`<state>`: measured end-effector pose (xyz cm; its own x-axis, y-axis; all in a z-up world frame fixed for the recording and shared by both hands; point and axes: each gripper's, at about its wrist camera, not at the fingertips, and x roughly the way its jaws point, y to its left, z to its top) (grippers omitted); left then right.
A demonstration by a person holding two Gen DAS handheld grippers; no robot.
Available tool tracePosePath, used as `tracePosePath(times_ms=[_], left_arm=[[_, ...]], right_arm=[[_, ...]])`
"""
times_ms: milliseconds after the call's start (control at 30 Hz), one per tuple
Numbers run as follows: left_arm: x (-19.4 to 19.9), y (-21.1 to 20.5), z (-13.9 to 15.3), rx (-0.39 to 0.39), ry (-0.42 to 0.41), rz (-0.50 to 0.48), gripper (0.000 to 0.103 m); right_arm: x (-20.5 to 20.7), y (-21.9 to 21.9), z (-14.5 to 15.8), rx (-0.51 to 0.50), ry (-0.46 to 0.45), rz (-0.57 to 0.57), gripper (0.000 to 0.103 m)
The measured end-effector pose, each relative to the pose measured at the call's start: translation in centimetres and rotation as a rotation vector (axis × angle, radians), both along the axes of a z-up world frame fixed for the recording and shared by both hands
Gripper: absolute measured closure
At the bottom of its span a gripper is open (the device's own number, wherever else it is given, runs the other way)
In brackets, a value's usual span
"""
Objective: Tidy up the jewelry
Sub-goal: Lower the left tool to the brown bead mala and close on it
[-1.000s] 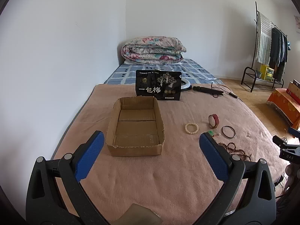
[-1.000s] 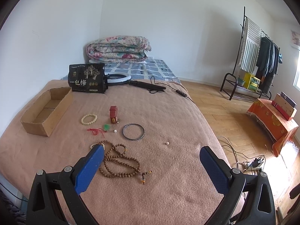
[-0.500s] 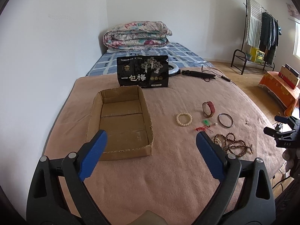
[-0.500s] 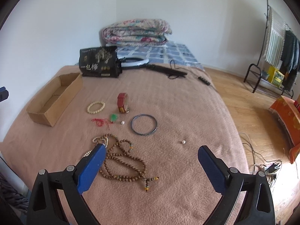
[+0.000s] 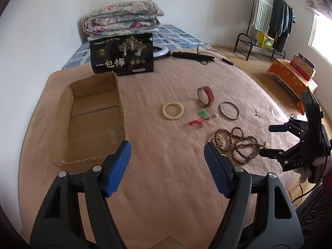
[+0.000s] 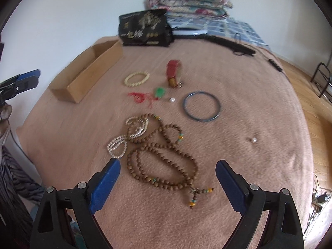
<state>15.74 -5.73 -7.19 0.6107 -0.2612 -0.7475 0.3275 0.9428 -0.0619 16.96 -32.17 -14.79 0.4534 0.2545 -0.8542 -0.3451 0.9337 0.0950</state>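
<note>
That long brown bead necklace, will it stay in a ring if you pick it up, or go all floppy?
Probably floppy: the brown bead necklace lies in loose, crossing loops on the blanket, so it looks strung on soft cord. Lifted at one spot, the rest would likely dangle, tassel swinging. It overlaps the white bead strand, so it might drag that along.

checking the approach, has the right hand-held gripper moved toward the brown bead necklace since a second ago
Yes. The right hand-held gripper has come down and in: the brown bead necklace now lies between its open fingertips, the cardboard box farther up.
</note>
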Motion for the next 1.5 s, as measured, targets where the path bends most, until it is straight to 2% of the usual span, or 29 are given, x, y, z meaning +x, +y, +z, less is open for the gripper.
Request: tracePosePath(times_ms=[167,333,533,733,867,967,1033,1233,1433,1500], left_arm=[[1.1,-1.4,-2.3,-0.024,0.093,-0.039,0.040],[1.7,-2.6,-4.0,-0.040,0.151,-0.059,0.043],[1.9,-4.7,-5.6,-0.029,0.197,-0.118,0.046],[2.5,-6.6,-7.5,-0.028,0.251,-0.160,0.052],[2.8,-7.9,-8.6,-0.032,0.279,-0.187,0.053],[3.0,-8.9,-9.4,-0.032,0.299,-0.201,0.055],[3.2,-9.4,-9.9,-0.032,0.319,-0.206,0.058],[4.5,-10.4,-11.4,-0.049,0.367,-0.199,0.058],[5.4,-12.1,-12.6,0.000,0.353,-0.212,0.061],[5.5,-12.5,-12.7,0.031,0.328,-0.220,0.069]], right_arm=[[0.1,1.5,-1.8,-0.040,0.034,0.098,0.009],[0.5,2.5,-3.1,-0.066,0.055,0.166,0.009],[1.4,2.9,-4.4,-0.131,0.054,0.183,0.009],[2.5,2.5,-5.2,-0.144,0.058,0.181,0.009],[3.2,2.5,-5.7,-0.137,0.068,0.186,0.011],[3.6,2.5,-5.7,-0.134,0.066,0.182,0.019],[4.0,2.2,-5.7,-0.132,0.070,0.163,0.031],[4.6,1.2,-5.4,-0.120,0.071,0.128,0.056],[4.9,1.1,-5.3,-0.113,0.078,0.118,0.060],[4.9,1.2,-5.4,-0.118,0.078,0.118,0.060]])
